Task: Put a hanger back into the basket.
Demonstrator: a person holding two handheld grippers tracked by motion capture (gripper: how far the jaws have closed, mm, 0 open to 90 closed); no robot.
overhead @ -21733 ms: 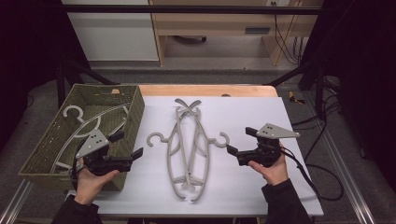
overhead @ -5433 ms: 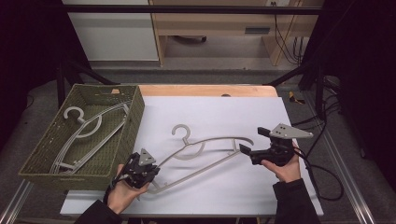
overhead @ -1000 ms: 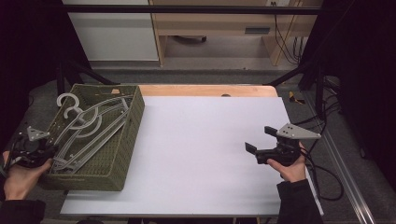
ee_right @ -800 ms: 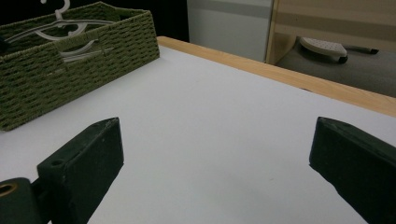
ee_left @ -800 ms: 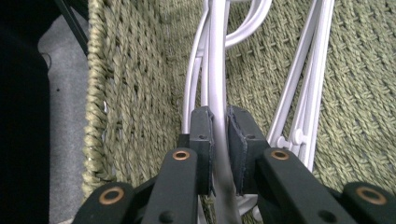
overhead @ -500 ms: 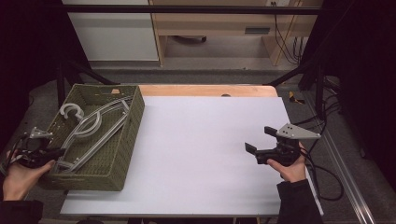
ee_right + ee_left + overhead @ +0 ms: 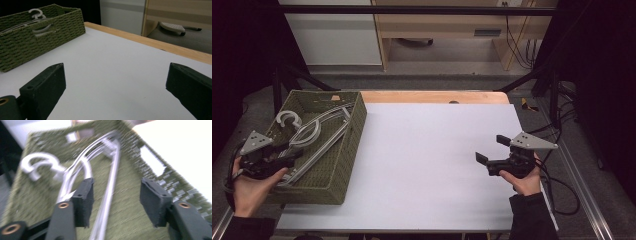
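Several grey clothes hangers (image 7: 307,135) lie in the green woven basket (image 7: 354,130) at the table's left. My left gripper (image 7: 287,157) hovers over the basket's near left corner. Its jaws have just been opening and now stand apart. In the left gripper view, a hanger bar (image 7: 110,185) runs between the pads (image 7: 83,200) without touching them. My right gripper (image 7: 492,149) is open above the white tabletop at the right, with nothing in it. The right gripper view shows the basket (image 7: 45,27) and a hanger hook (image 7: 35,12) far off to the left.
The white table surface (image 7: 427,160) stretches between basket and right gripper, with a wooden strip (image 7: 432,96) along its far edge. Cables trail off the table's right side (image 7: 562,190). A black frame bar (image 7: 412,10) crosses at the back.
The left gripper has opened and let go of the hangers, which sank flat into the basket. The left hand shifted rightward and up a little. The right hand stayed still.
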